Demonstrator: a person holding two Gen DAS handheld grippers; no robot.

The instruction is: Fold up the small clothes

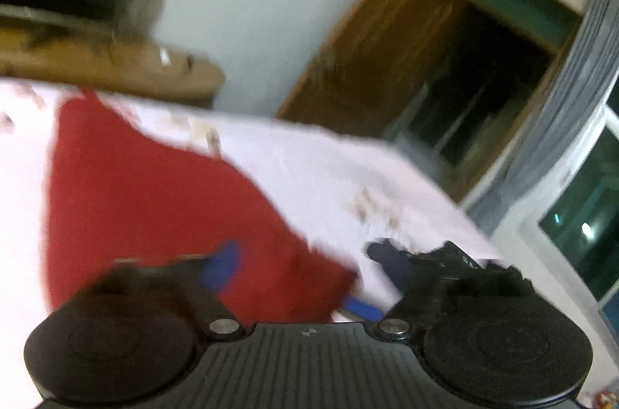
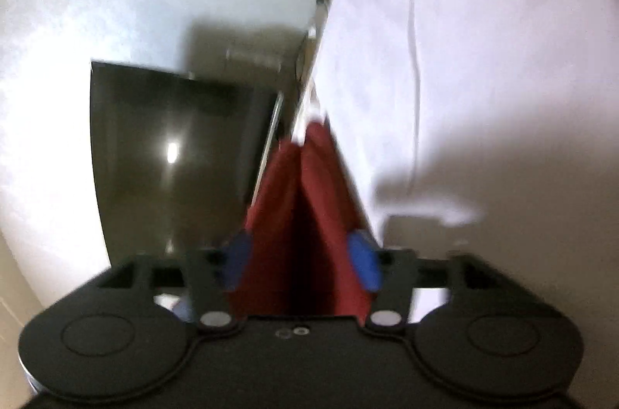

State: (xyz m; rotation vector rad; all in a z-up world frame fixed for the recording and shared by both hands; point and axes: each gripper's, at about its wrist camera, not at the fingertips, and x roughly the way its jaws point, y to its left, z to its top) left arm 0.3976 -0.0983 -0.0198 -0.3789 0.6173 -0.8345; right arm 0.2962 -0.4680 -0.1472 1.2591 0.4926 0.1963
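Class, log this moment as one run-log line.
step: folding | left gripper: on red cloth | right gripper: grips cloth | surface: white sheet

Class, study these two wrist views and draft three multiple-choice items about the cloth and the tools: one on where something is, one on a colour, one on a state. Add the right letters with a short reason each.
1. In the left wrist view, the red cloth lies on:
A. a white surface
B. a wooden door
C. a dark screen

2. The pads on the fingers of the right tool are:
A. green
B. blue
C. yellow

3. The right tool is:
A. open, holding nothing
B. shut on the red cloth
C. out of view

Answers:
1 A, the cloth spreads over the white surface.
2 B, both pads show blue beside the cloth.
3 B, folded red cloth fills the gap between its fingers.
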